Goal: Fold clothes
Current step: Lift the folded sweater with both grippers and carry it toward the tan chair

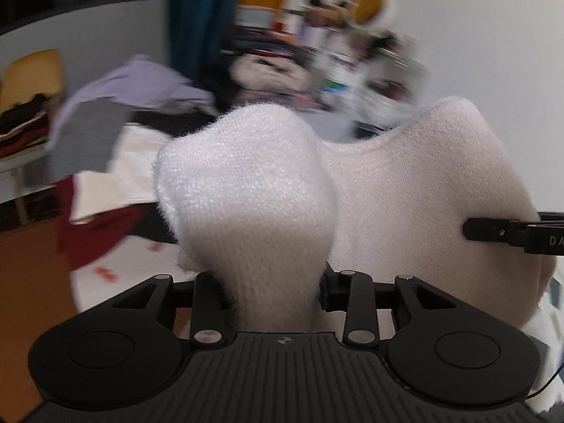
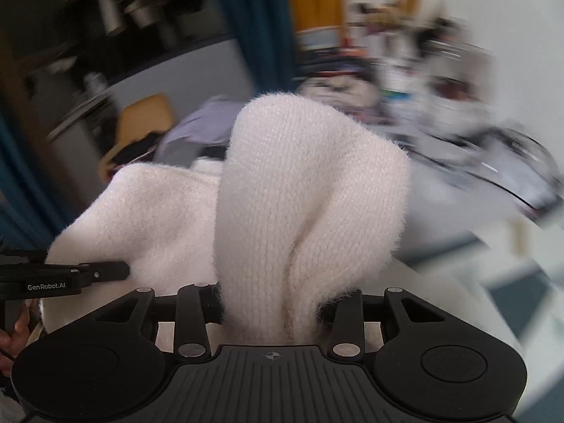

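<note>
Left wrist: two tools point(image 1: 278, 282) point(image 2: 271, 303), one white sweater point(image 1: 387, 194).

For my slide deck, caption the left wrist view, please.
Left claw and right claw both grip a white knit, lifted above a cluttered table.

Two grippers point(image 1: 278, 292) point(image 2: 271, 303); one white knitted garment point(image 1: 253, 190) between them; one wooden chair point(image 1: 31, 74); one grey garment point(image 1: 105, 116); one red garment point(image 1: 91, 232); clutter behind too blurred to count
</note>
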Demonstrator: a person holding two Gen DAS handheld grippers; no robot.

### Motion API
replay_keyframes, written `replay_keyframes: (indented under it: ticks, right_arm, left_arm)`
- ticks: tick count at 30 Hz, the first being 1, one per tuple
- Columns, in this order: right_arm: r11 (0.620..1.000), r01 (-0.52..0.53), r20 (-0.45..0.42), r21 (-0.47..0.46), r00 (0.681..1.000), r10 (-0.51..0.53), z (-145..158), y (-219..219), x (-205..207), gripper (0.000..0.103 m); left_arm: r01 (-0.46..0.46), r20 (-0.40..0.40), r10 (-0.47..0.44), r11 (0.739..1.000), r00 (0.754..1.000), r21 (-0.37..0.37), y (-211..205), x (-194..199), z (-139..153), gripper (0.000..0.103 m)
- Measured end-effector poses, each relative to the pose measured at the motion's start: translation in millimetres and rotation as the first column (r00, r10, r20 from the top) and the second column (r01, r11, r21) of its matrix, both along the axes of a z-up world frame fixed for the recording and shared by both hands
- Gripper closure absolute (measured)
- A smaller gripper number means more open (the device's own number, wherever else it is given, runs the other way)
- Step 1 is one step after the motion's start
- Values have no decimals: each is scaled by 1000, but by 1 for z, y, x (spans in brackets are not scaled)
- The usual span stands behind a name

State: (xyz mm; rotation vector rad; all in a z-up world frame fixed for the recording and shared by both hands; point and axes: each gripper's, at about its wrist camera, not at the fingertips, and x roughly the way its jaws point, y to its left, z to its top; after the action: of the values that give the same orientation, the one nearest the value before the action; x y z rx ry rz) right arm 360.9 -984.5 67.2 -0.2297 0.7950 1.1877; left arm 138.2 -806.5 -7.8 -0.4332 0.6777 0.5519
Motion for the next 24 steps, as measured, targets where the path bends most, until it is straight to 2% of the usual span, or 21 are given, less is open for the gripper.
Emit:
replay_keyframes:
  ticks: [4, 8, 12, 17, 20, 22, 24]
  right_arm:
    - [990, -143, -20, -9, 990, 143, -6, 91, -37, 68]
    - [954, -299, -55, -20, 953, 298, -16, 173, -81, 68]
    - [890, -455, -80, -37, 889, 451, -24, 245, -121, 68]
    - [794, -607, -105, -31, 792, 601, -30, 336, -151, 68]
    - [740, -672, -113, -17, 737, 666, -28, 391, -154, 68]
    - [719, -695, -101, -10, 716, 691, -22, 422, -154, 68]
    - [704, -710, -87, -3, 702, 707, -16, 449, -152, 68]
  left_arm:
    - [-129, -30, 129, 992, 991, 3, 54, -45, -1, 67]
    - [-283, -63, 282, 959, 957, 1, 97, -90, -5, 67]
    - [-441, -87, 438, 897, 895, -22, 133, -128, -14, 67]
    - [-607, -97, 602, 794, 793, -36, 183, -157, -21, 67]
    - [-679, -82, 675, 733, 733, -34, 216, -163, -19, 67]
    - [-701, -70, 698, 712, 713, -35, 240, -163, -17, 67]
    - [-710, -60, 708, 704, 704, -23, 265, -158, -13, 67]
